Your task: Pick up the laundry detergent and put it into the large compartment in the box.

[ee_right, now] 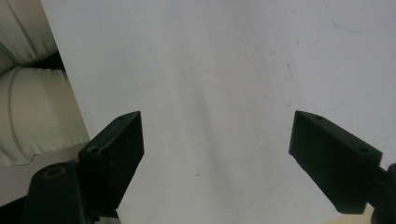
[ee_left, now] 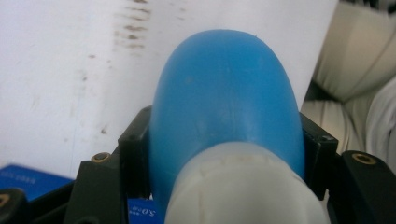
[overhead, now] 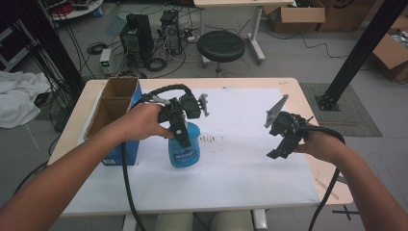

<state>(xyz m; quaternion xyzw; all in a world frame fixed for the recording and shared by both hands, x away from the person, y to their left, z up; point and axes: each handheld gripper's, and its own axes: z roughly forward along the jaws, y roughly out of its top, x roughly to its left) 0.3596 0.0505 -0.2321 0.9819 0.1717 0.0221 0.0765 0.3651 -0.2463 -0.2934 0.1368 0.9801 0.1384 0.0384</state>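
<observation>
Left of the middle of the high view, the left tongs (overhead: 181, 136) are clamped on a blue bottle (overhead: 184, 151), gripping it from above near its top; the bottle stands upright over the white sheet (overhead: 240, 168) that covers the tabletop (overhead: 308, 96), and whether its base touches the sheet cannot be told. In the left gripper view the bottle (ee_left: 224, 98) fills the middle of the frame, its blue body bulging out between the two black jaws that press against its sides, with a white collar (ee_left: 243, 186) at the lower edge of the frame. Just to the left of the bottle in the high view stands an open cardboard box with a blue side (overhead: 115, 113), touching the person's left hand (overhead: 142, 122). At the right of the high view, well apart from the bottle, the right tongs (overhead: 278, 153) hover above the sheet. In the right gripper view the right tongs (ee_right: 215, 154) stand wide apart with nothing between them but the bare white sheet (ee_right: 210, 70).
</observation>
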